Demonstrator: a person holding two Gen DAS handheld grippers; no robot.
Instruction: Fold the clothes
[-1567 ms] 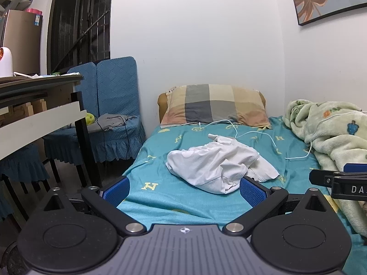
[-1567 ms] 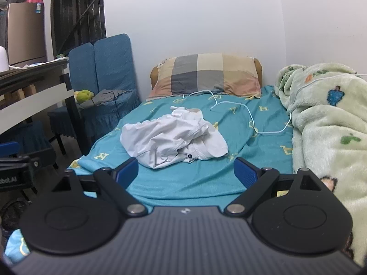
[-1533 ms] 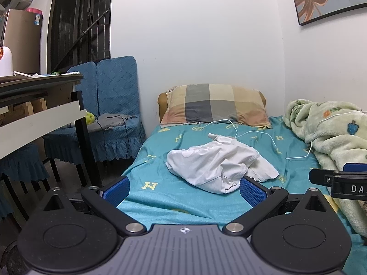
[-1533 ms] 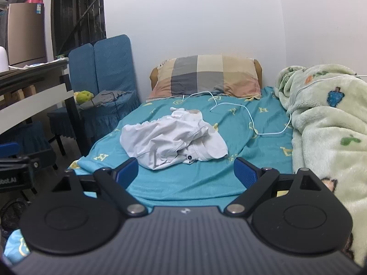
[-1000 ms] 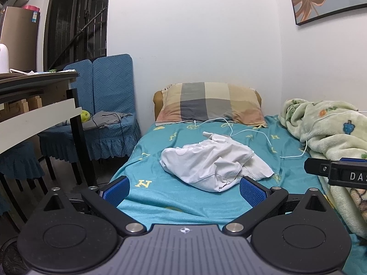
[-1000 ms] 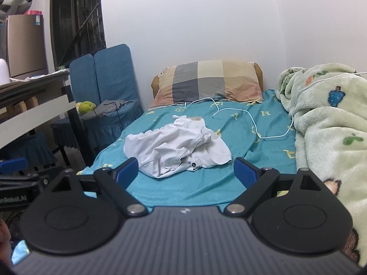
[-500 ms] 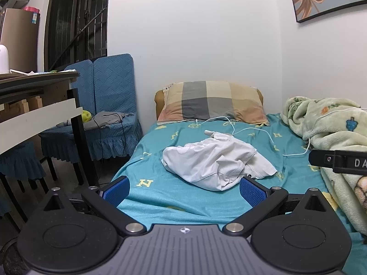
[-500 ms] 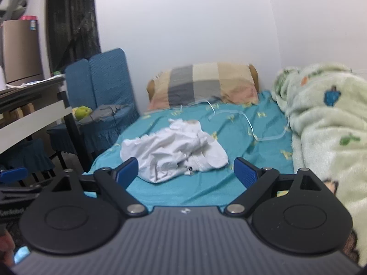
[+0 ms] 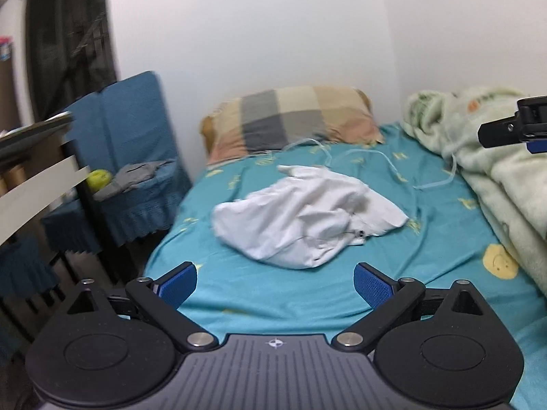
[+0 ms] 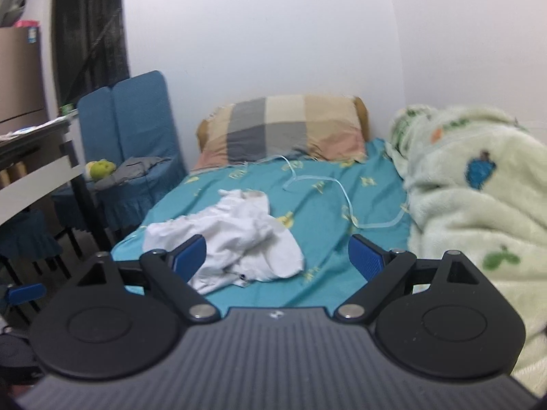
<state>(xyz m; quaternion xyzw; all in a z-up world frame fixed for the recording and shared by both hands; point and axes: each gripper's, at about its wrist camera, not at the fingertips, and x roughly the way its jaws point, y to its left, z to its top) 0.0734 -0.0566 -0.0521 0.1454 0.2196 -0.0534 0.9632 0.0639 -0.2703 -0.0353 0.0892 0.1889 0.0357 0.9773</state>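
Teal sheet covers the bed (image 9: 307, 294), with a pale green blanket (image 10: 478, 212) heaped along its right side and a checked pillow (image 9: 294, 119) at the head. A crumpled white garment (image 9: 301, 218) lies mid-bed, unfolded. The left gripper (image 9: 275, 282) and right gripper (image 10: 277, 256) hover short of it, fingers spread wide, holding nothing.

A crumpled garment (image 9: 304, 218) lies on the bed (image 9: 307, 294), toward its middle. Behind it, a pillow (image 9: 294, 119) rests at the head against the wall, and a cable (image 10: 342, 198) trails between them. A blanket (image 10: 471, 198) is heaped along the bed's right side. Left of the bed stand chairs (image 9: 136, 157), with a table (image 9: 30, 171) further left.
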